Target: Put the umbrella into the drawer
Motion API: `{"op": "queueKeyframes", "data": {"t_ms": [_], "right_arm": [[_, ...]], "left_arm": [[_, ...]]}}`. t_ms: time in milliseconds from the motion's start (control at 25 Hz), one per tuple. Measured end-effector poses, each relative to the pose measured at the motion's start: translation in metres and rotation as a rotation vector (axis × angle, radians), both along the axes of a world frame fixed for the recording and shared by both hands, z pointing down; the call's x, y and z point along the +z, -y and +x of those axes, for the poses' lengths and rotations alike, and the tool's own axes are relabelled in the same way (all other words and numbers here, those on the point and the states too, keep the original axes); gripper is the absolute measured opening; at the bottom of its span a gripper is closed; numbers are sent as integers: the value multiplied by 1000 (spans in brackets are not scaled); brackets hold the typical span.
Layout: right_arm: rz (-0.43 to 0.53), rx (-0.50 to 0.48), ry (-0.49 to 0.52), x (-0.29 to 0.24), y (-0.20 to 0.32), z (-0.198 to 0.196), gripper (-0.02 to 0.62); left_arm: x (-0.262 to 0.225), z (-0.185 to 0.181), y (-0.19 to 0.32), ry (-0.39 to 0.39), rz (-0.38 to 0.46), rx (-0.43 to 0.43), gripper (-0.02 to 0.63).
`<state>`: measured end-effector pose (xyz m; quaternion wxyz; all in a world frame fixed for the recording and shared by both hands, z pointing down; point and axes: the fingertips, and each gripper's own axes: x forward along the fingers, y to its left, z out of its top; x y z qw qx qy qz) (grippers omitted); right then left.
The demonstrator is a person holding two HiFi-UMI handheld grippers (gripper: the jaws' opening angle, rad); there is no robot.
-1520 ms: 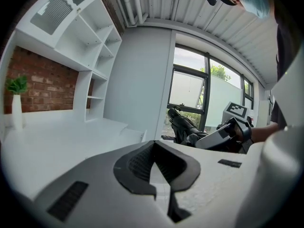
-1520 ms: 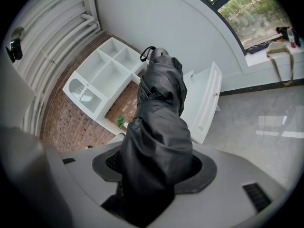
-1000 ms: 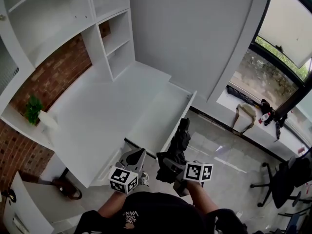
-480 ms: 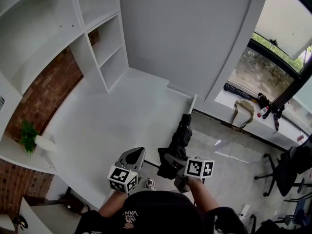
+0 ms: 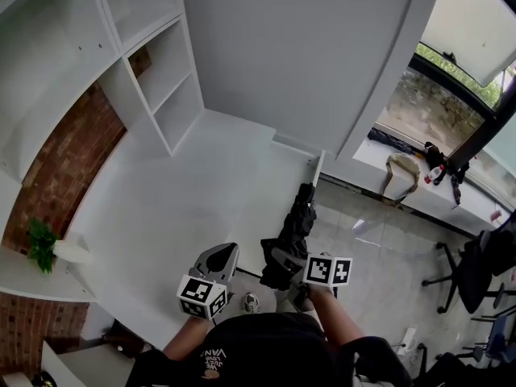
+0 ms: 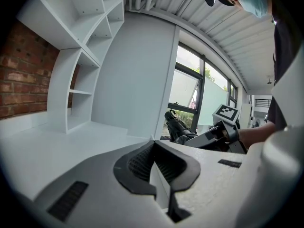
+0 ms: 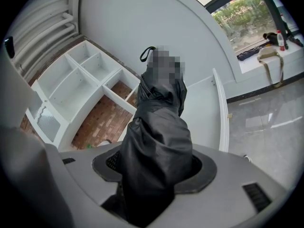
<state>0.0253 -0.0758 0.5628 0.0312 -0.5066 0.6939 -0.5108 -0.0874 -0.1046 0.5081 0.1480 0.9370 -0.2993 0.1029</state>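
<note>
A folded black umbrella [image 5: 295,226] is in my right gripper [image 5: 278,266], which is shut on its lower part. It points forward, and its tip lies near the white front panel of the open drawer [image 5: 316,168]. In the right gripper view the umbrella [image 7: 159,137] fills the space between the jaws of the right gripper [image 7: 154,172], and the drawer rim [image 7: 219,103] runs to its right. My left gripper [image 5: 226,256] is just left of it, shut and holding nothing. The left gripper view shows this gripper [image 6: 154,167] with its pads together and the umbrella [image 6: 180,129] off to the right.
White shelving [image 5: 153,63] rises at the back left against a brick wall [image 5: 64,160]. A small potted plant [image 5: 40,244] sits on a ledge at left. At right are a window sill with a bag [image 5: 403,176] and an office chair [image 5: 476,272].
The head view has swung across the desk, so the shelves and plant sit elsewhere in it. Both grippers keep their places low in the view. The umbrella stays in the right gripper.
</note>
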Motion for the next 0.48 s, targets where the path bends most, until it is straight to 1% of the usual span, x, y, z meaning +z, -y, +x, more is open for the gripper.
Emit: {"op": "queueKeyframes", "data": {"t_ms": [240, 480], "right_arm": [[-37, -32, -12, 22, 36, 21, 264], [-103, -64, -14, 49, 82, 49, 262]], "left_arm": [[7, 19, 18, 10, -13, -43, 6], [12, 43, 48, 11, -35, -108, 6]]}}
